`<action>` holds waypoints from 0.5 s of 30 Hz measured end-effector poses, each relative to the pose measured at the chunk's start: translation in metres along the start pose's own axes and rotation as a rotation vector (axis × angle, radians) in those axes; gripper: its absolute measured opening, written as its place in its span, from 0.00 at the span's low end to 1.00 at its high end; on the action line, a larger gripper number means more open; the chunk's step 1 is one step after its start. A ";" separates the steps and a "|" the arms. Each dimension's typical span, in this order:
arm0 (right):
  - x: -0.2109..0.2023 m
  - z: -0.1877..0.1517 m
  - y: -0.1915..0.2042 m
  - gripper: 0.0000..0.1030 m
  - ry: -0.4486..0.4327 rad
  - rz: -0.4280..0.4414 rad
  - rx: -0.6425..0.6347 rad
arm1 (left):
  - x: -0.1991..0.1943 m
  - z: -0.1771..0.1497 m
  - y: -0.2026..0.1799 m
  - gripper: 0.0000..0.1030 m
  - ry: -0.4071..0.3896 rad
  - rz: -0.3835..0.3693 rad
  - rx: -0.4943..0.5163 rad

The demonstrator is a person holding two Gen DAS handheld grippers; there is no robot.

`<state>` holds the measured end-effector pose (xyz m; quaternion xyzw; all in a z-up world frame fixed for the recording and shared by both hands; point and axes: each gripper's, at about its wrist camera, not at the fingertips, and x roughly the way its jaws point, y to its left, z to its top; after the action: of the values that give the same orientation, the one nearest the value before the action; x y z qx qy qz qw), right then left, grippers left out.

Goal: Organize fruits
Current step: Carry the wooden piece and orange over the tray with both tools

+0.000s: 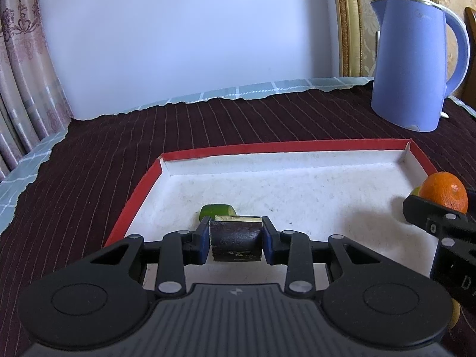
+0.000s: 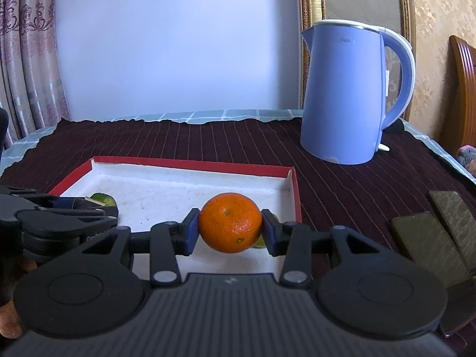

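Note:
My left gripper is shut on a dark purple sugarcane piece and holds it over the near part of the red-rimmed white tray. A green fruit lies in the tray just behind it. My right gripper is shut on an orange over the tray's right near corner. The orange also shows at the right in the left wrist view. A green fruit peeks out behind the orange. The left gripper shows at the left of the right wrist view.
A blue electric kettle stands on the dark striped cloth behind the tray at the right. Two dark sugarcane pieces lie on the cloth to the right of the tray. A wall and a curtain are behind the table.

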<state>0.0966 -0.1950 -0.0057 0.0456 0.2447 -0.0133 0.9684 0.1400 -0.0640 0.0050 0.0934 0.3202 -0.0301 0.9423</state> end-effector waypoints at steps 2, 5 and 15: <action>0.001 0.000 0.000 0.40 -0.001 -0.002 0.000 | 0.000 0.001 0.000 0.33 -0.004 0.003 0.000; 0.003 0.001 -0.001 0.40 -0.002 -0.003 0.001 | 0.001 0.003 0.000 0.33 -0.010 0.004 0.003; 0.007 0.005 -0.002 0.40 -0.011 -0.013 -0.009 | 0.007 0.007 -0.002 0.32 -0.018 0.007 0.010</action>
<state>0.1054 -0.1975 -0.0046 0.0397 0.2398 -0.0188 0.9698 0.1494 -0.0677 0.0057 0.0987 0.3113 -0.0291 0.9447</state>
